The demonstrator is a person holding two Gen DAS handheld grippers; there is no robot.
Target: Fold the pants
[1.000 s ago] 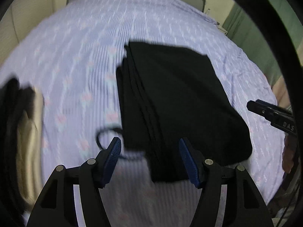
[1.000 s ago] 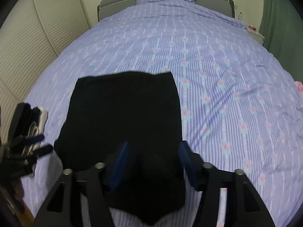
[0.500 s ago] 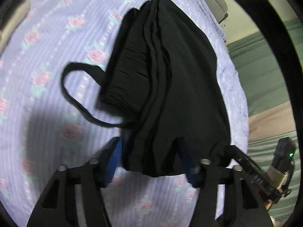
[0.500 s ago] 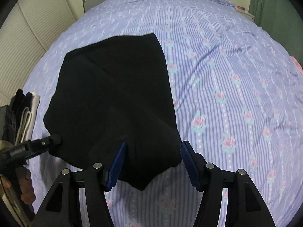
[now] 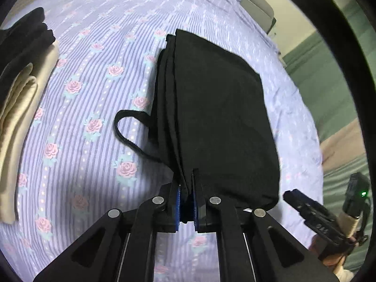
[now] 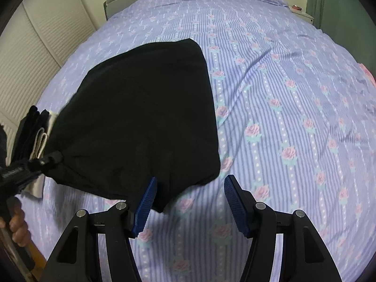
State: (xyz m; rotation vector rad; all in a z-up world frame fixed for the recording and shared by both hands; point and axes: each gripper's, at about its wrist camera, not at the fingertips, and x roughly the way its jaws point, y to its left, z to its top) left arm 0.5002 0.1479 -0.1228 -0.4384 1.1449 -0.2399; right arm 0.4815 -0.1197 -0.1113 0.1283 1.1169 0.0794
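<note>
Closing my left gripper (image 5: 186, 208) on the near edge of the folded black pants (image 5: 218, 117) on the bed (image 5: 94, 89), I keep my right gripper (image 6: 188, 202) spread — astride the other corner — clamping before lifting evenly.

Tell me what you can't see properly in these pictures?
- Left gripper: the black pants cover its fingertips as the jaws close on the edge.
- Clothes pile, left wrist view: cut off by the picture's edge.
- Bed under the pants, right wrist view: hidden.
- Pants' folds, right wrist view: too dark.
</note>
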